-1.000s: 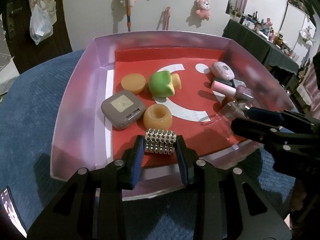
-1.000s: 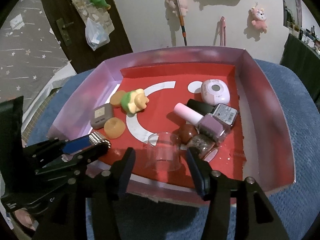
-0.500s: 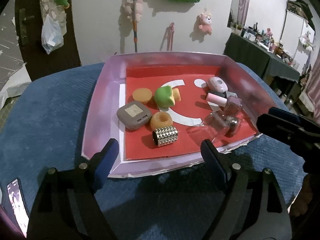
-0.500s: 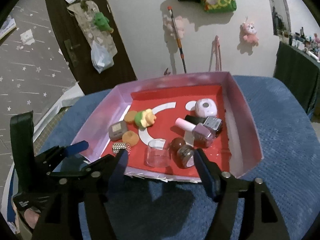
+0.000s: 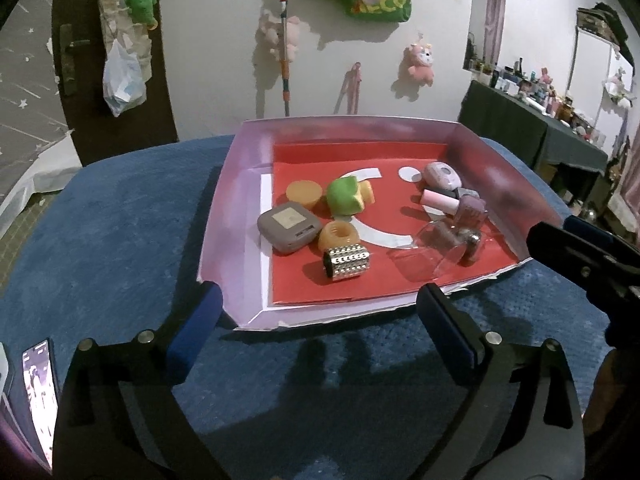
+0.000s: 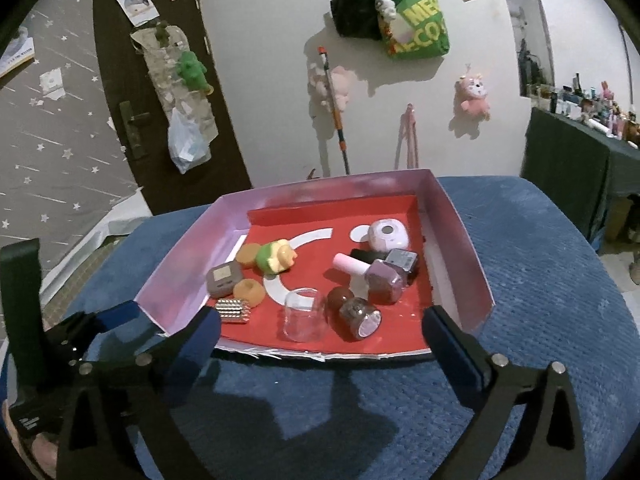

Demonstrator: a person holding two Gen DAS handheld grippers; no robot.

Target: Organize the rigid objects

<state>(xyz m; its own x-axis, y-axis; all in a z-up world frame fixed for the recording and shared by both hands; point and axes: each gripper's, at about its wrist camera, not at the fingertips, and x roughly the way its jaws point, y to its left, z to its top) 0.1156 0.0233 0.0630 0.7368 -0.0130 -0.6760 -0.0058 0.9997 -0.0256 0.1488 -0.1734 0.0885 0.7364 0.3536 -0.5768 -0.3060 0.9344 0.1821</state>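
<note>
Tray [image 5: 224, 216]: pink-walled, red floor, on blue cushion [image 5: 120, 232].
Studded roller [image 5: 346, 262]: lying in tray beside orange ring [image 5: 338, 235].
Left gripper [image 5: 316, 322]: spread wide, empty, short of tray.
Right gripper [image 6: 320, 336]: spread wide, empty.

- A shallow tray [image 5: 230, 184] sat on a cushioned surface [image 5: 120, 216], with a wall [image 6: 260, 60] behind it.
- In the tray's left part, a square case [image 5: 289, 227] lay before a round disc [image 5: 304, 193]; a ring-shaped piece [image 5: 339, 235] touched the case's right side.
- A studded cylinder [image 5: 347, 261] lay just before the ring.
- A toy figure [image 5: 349, 197] lay right of the disc.
- On the right, several bottles [image 6: 374, 276] clustered before a rounded compact [image 6: 388, 234].
- A clear cup [image 6: 303, 314] stood left of the nearest bottle.
</note>
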